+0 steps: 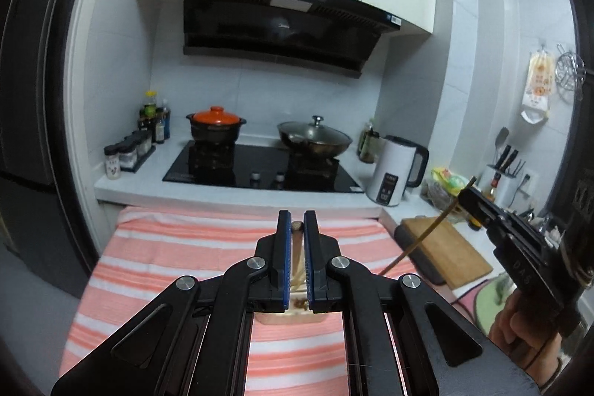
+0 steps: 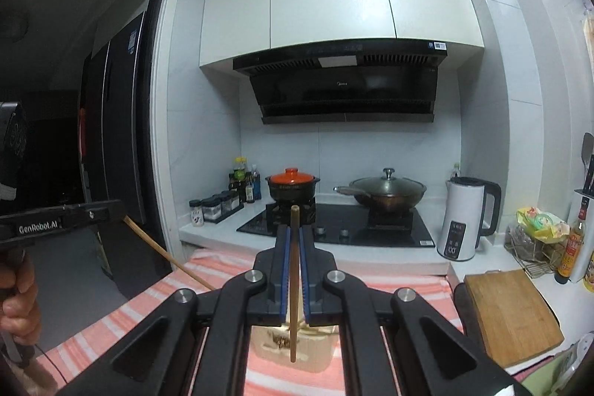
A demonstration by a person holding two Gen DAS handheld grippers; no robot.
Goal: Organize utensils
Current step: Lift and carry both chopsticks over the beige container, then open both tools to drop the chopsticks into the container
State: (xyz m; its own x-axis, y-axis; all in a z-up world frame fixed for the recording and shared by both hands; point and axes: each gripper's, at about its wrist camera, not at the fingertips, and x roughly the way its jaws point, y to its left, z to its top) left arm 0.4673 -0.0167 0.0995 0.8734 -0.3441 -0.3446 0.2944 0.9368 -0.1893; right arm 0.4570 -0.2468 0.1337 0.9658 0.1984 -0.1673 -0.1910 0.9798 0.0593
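Observation:
My left gripper (image 1: 296, 222) is shut on a wooden chopstick (image 1: 297, 247) that runs down between the blue pads toward a beige holder (image 1: 289, 316) on the striped cloth. My right gripper (image 2: 294, 233) is shut on a second brown chopstick (image 2: 294, 281), held upright over the same beige holder (image 2: 293, 351). In the left wrist view the right gripper (image 1: 468, 193) shows at the right with its chopstick (image 1: 419, 240) slanting down. In the right wrist view the left gripper (image 2: 111, 208) shows at the left with its chopstick (image 2: 167, 257).
A pink and white striped cloth (image 1: 178, 255) covers the near surface. Behind it are a black hob (image 1: 260, 169) with an orange-lidded pot (image 1: 216, 126) and a lidded wok (image 1: 315, 136), a white kettle (image 1: 395, 169), spice jars (image 1: 128, 153) and a wooden cutting board (image 2: 512, 312).

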